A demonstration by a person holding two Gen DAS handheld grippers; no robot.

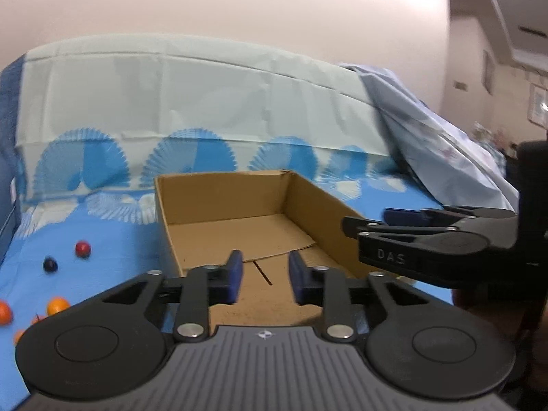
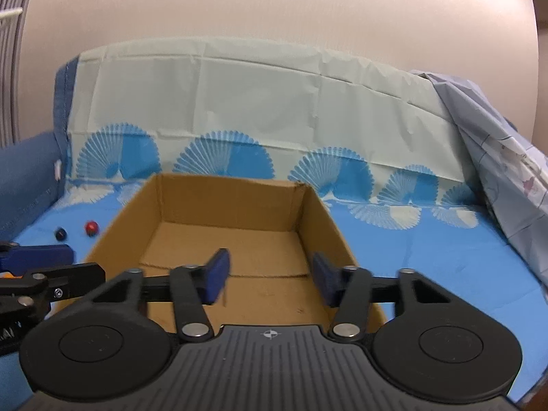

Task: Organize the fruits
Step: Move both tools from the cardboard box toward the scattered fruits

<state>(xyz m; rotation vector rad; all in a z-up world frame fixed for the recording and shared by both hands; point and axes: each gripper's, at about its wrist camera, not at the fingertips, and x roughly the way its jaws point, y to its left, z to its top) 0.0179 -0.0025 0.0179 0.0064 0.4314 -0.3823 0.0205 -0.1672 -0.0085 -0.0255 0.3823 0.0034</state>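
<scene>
Several small fruits are lying on the blue patterned cloth (image 1: 102, 233) at the left of the cardboard box (image 1: 328, 202), and none is sitting inside the box, so I judge the sorting is only at its beginning. Going from the left in the left wrist view: two orange fruits (image 1: 56, 305) near the lower edge (perhaps a third, half hidden), then a dark fruit (image 1: 50, 264), then a red fruit (image 1: 82, 249), all well apart from the box wall.

The left gripper (image 1: 265, 279) is hovering over the near end of the box with its blue pads narrowed and nothing between them, only the box floor showing through the gap. Further right, the right gripper (image 2: 270, 279) is also pointing into the box, its jaws standing a little wider and also gripping nothing.

The next move, in my judgement, is calling for the left gripper to open again, swing left toward the fruits and come down over one, since the fruits are round and could roll on the soft cloth.

The left view is showing the orange fruits; the right view is missing them and is giving only the dark and red ones, but it is showing the whole box interior, which is bare.
</scene>
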